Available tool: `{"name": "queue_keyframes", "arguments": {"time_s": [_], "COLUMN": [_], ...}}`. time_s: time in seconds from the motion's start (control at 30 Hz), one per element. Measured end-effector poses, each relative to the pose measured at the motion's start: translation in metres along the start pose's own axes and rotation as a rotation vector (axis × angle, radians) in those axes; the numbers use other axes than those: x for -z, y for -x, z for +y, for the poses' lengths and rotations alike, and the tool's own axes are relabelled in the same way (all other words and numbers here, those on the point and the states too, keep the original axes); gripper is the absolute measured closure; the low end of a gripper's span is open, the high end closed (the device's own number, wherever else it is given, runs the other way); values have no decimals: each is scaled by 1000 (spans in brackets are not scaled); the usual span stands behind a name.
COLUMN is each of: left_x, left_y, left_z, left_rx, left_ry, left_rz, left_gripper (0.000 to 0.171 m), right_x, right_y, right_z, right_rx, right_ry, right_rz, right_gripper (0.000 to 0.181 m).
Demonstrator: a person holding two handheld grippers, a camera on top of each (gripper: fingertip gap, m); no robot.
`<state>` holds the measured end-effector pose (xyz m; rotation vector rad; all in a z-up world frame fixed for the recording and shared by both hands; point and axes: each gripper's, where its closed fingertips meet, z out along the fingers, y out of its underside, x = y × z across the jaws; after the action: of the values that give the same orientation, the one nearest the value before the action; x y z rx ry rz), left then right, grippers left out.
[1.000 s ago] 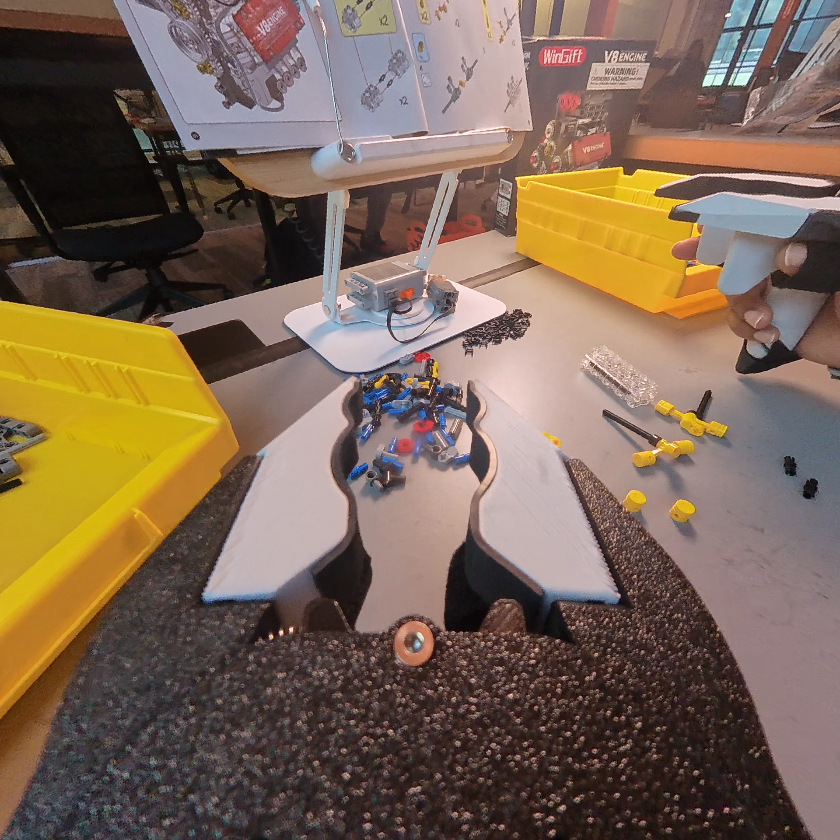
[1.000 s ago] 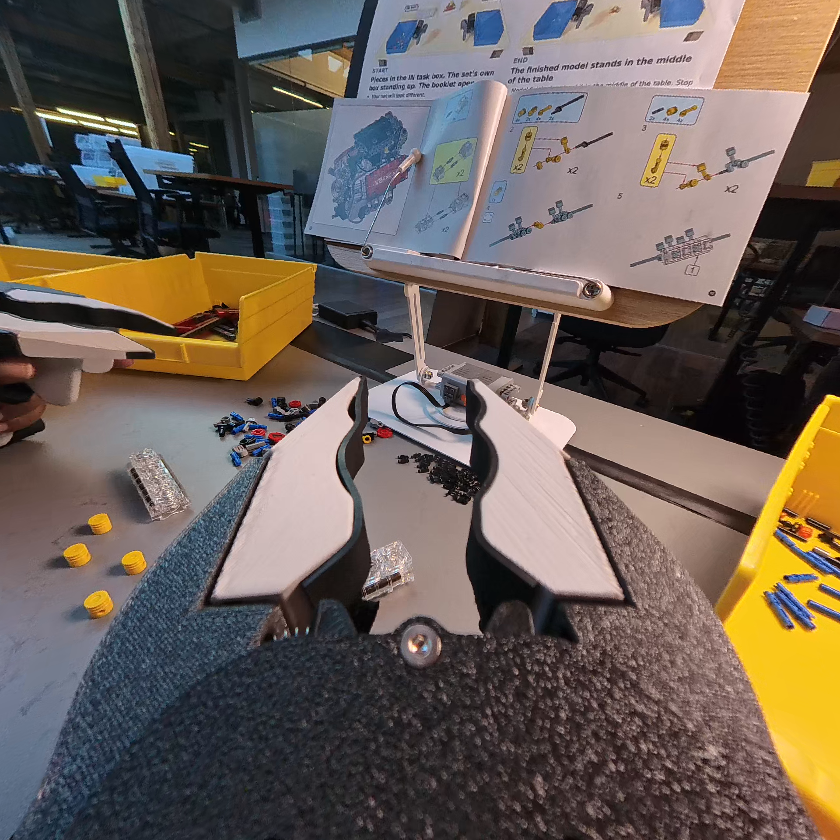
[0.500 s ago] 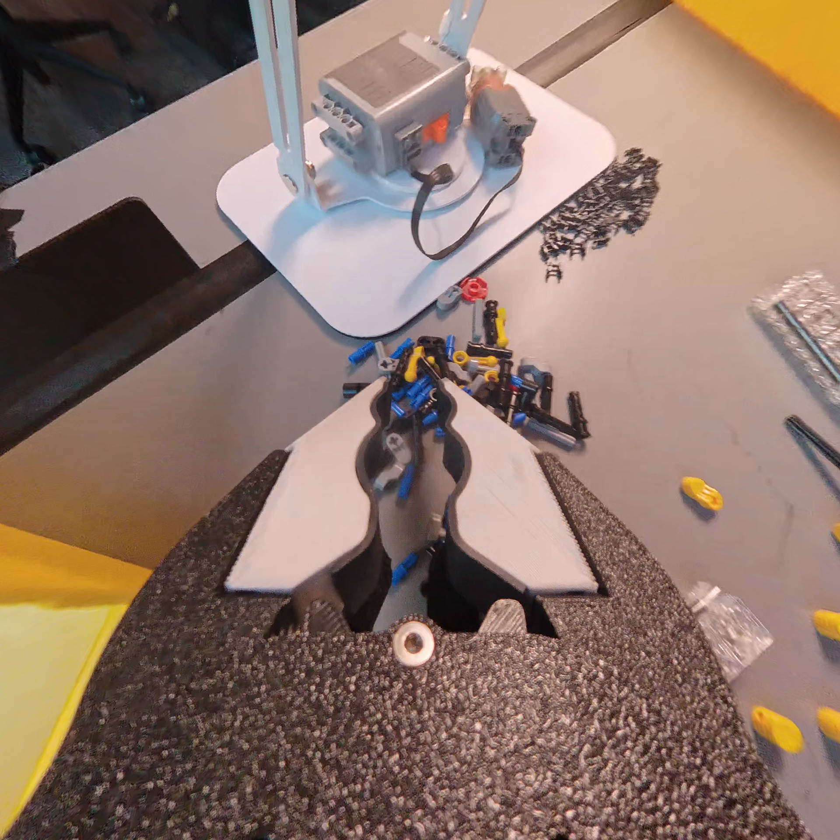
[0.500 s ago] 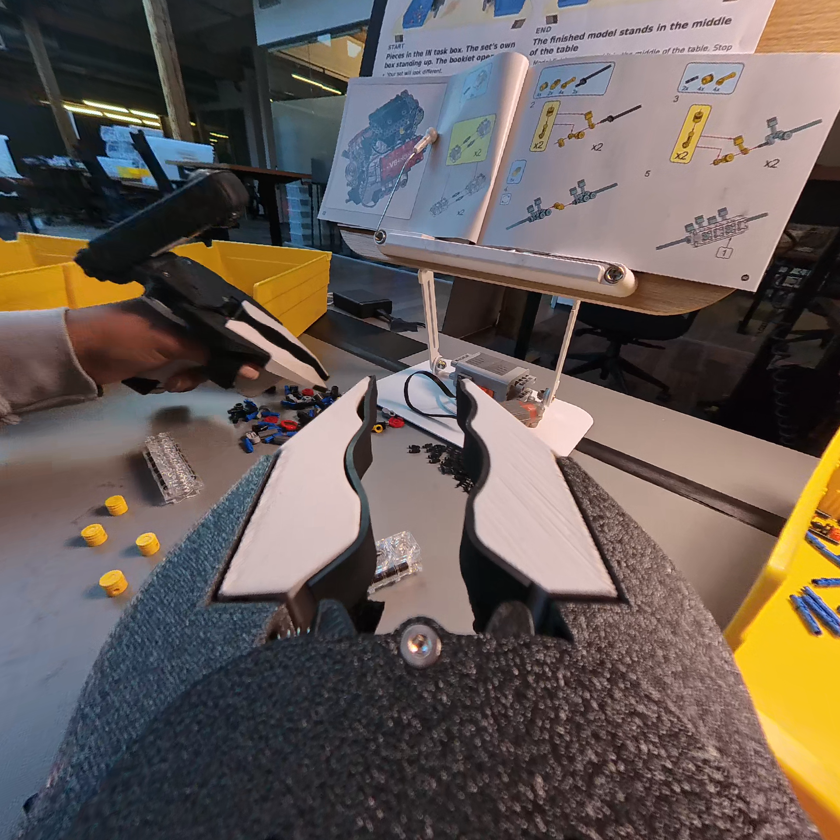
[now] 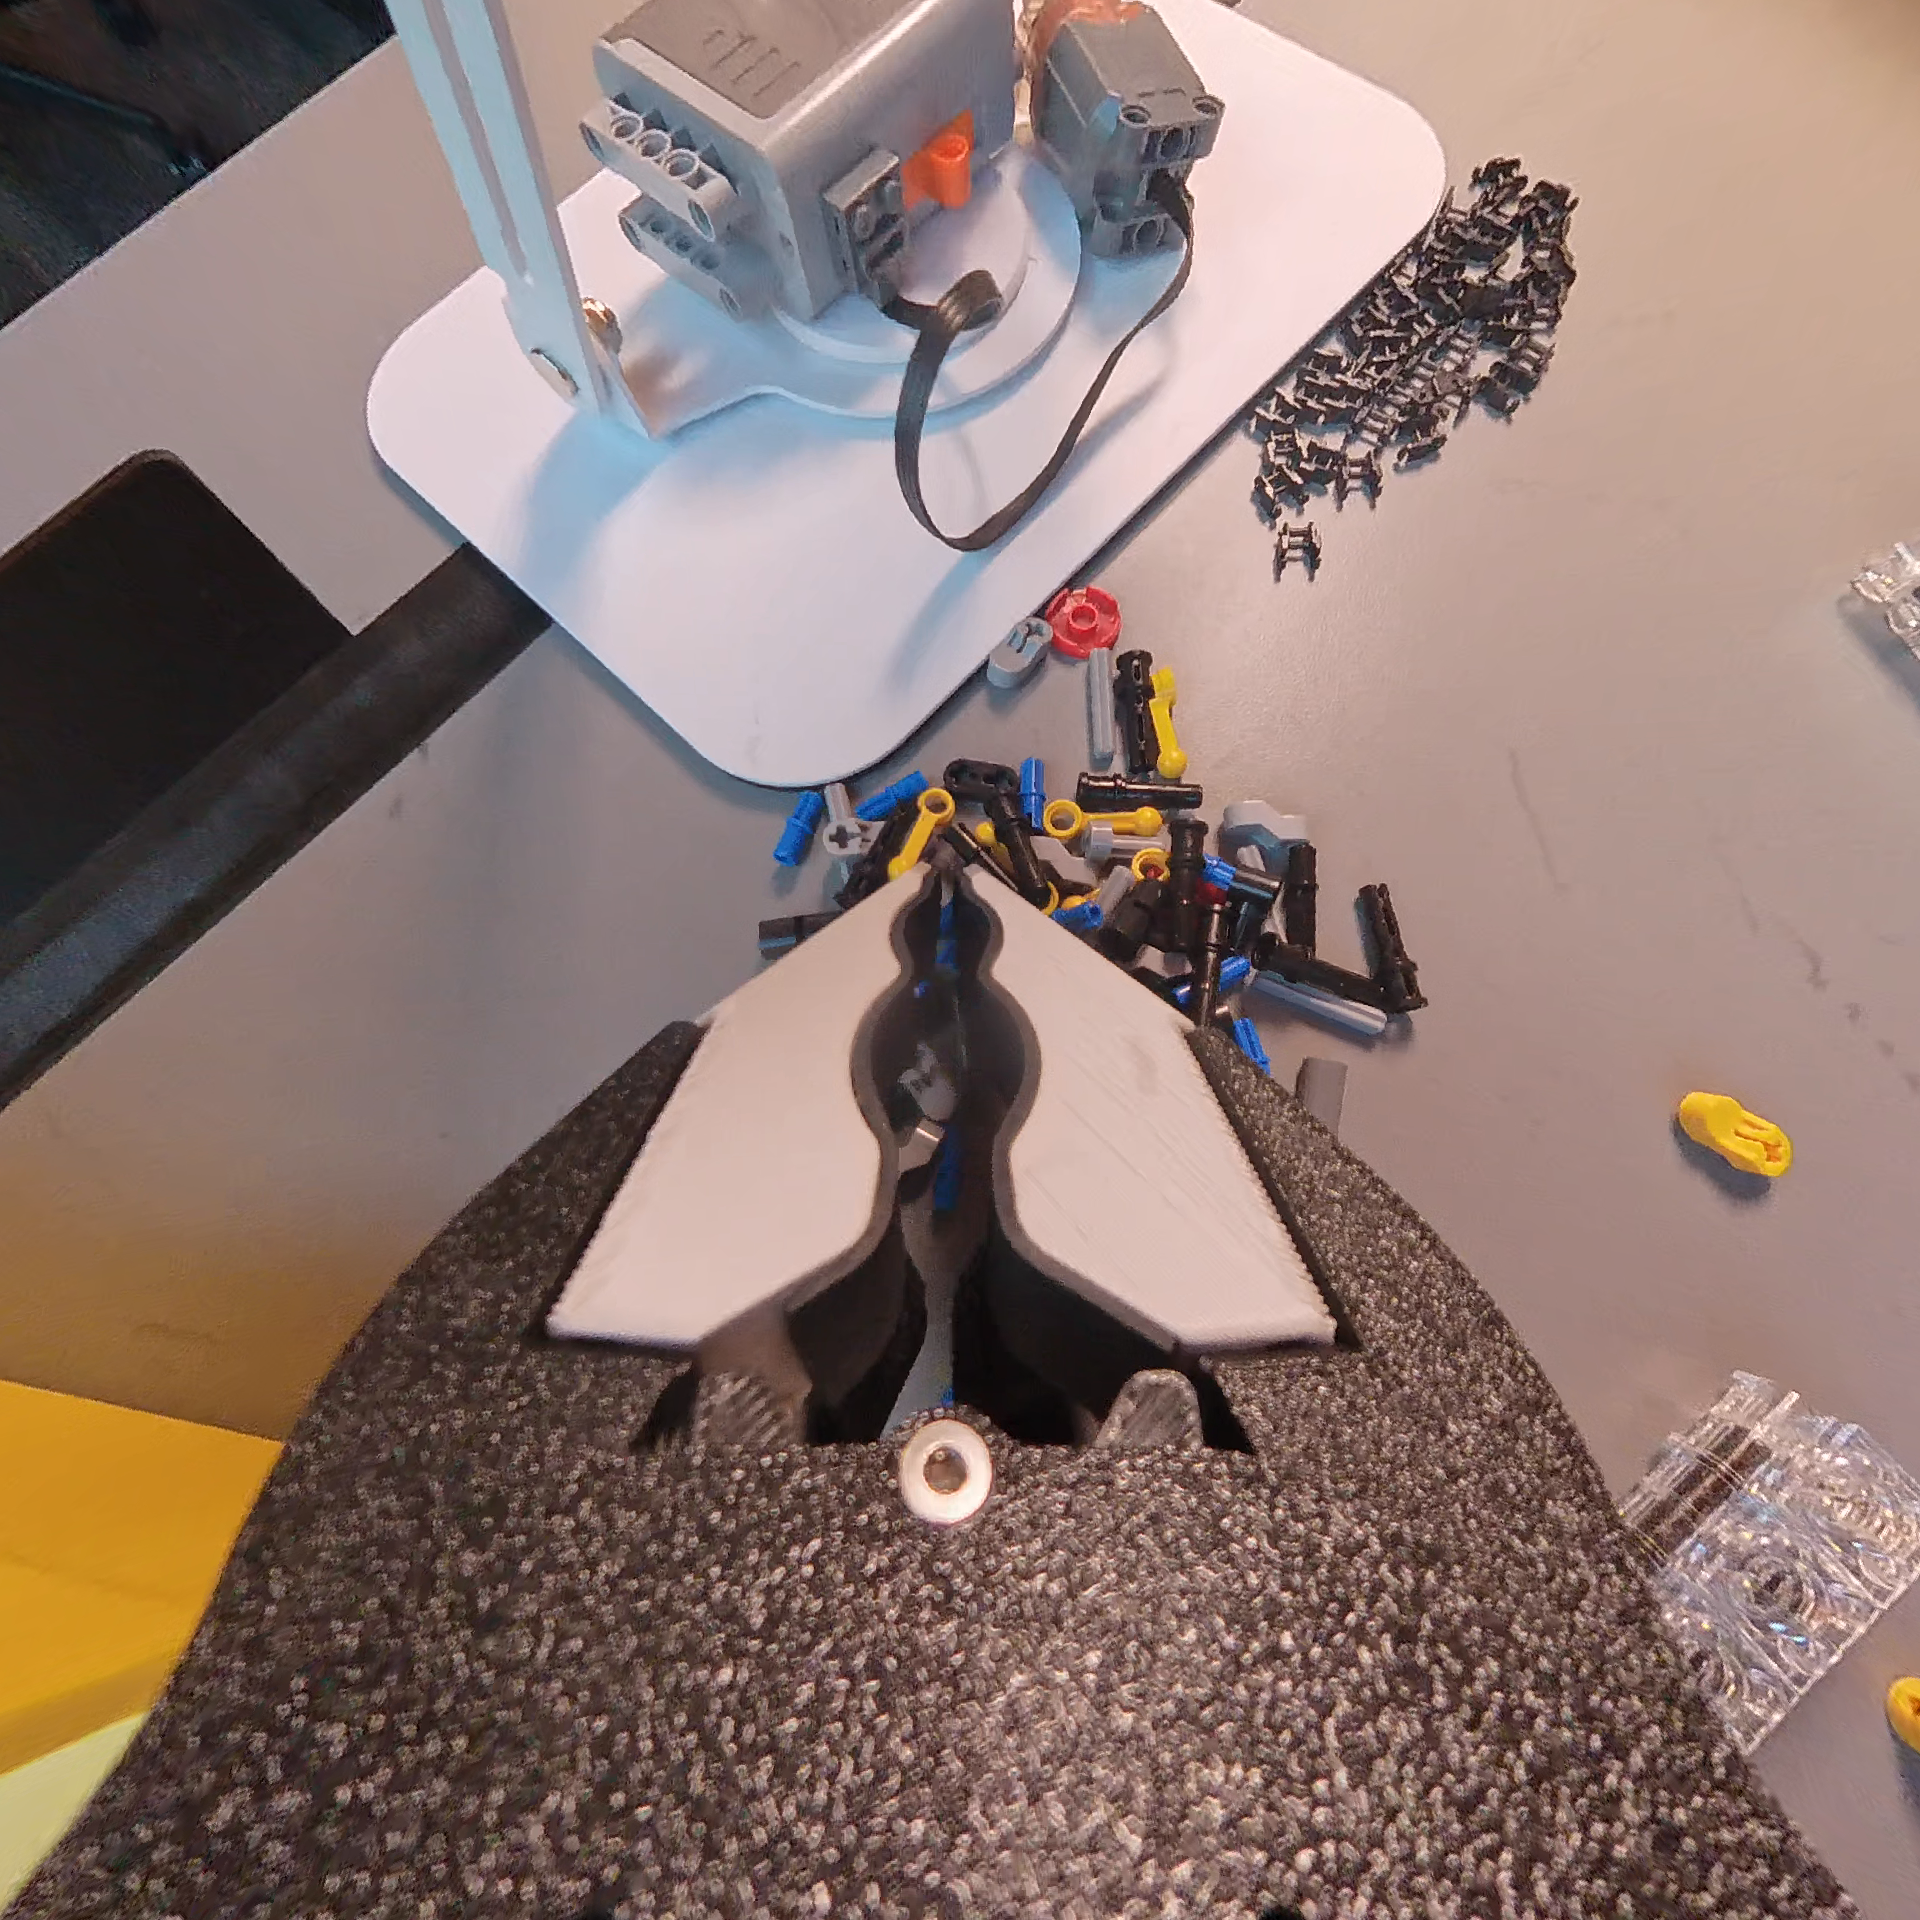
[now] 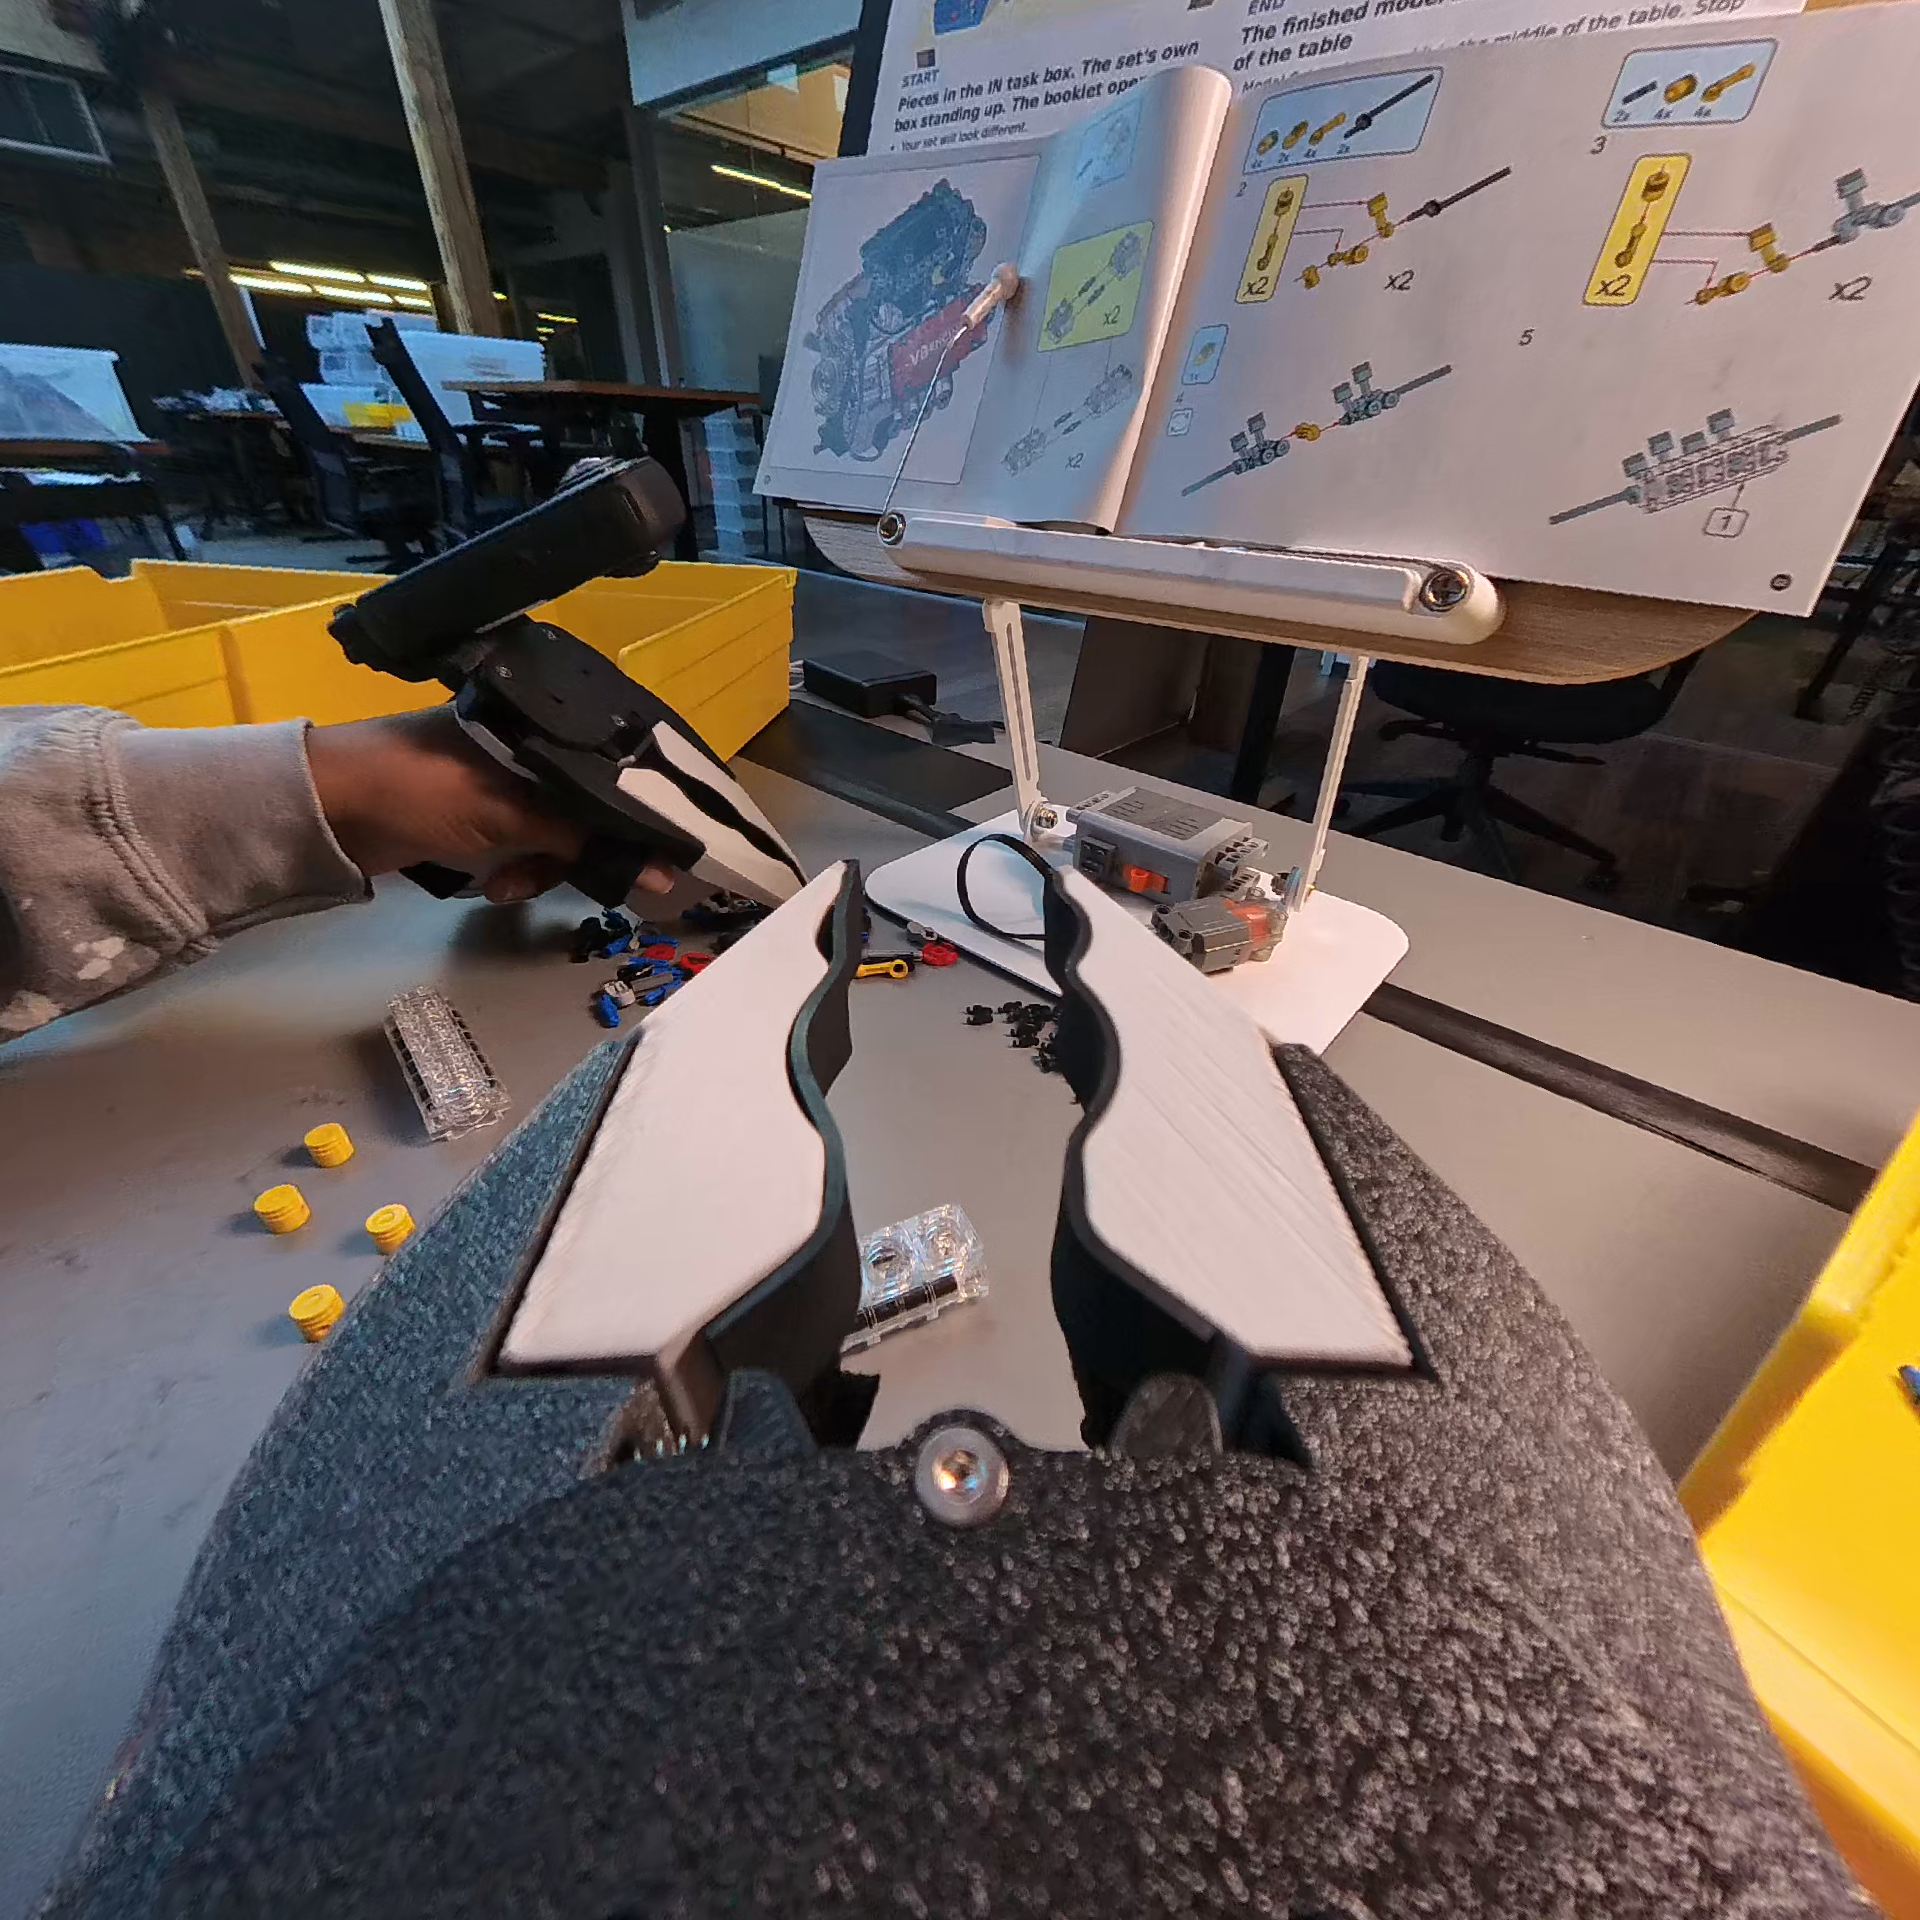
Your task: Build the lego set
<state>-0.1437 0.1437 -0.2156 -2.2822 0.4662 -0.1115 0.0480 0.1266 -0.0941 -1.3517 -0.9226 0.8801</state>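
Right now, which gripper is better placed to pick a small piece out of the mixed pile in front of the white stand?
Left. The left gripper has its tips nearly closed right in the mixed pile. The right gripper hangs open, farther back above a clear brick.

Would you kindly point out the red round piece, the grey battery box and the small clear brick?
red round piece (image 5: 1083, 621), left wrist view, its centre hole.
grey battery box (image 5: 758, 135), left wrist view, its top face.
small clear brick (image 6: 920, 1276), right wrist view, its top studs.
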Motion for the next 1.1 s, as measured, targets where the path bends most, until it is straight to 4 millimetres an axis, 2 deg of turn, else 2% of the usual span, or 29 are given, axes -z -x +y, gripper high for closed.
{"name": "queue_keyframes", "arguments": {"time_s": [0.27, 0.77, 0.93, 1.1], "left_x": [1, -10, -6, 9], "left_y": [8, 8, 7, 1], "left_z": [-4, -3, -7, -18], "left_rx": [-26, -121, -100, -61], "left_ry": [10, 144, 118, 23], "left_rz": [-34, 16, 24, 41], "left_gripper": [163, 166, 166, 166], "right_x": [0, -1, 0, -1], "right_y": [2, 4, 4, 5], "right_z": [1, 2, 2, 3], "right_rx": [-3, -13, -21, -15], "right_ry": [5, 16, 18, 21], "right_rz": [-13, -39, -43, -48], "right_gripper": [147, 147, 147, 147]}}
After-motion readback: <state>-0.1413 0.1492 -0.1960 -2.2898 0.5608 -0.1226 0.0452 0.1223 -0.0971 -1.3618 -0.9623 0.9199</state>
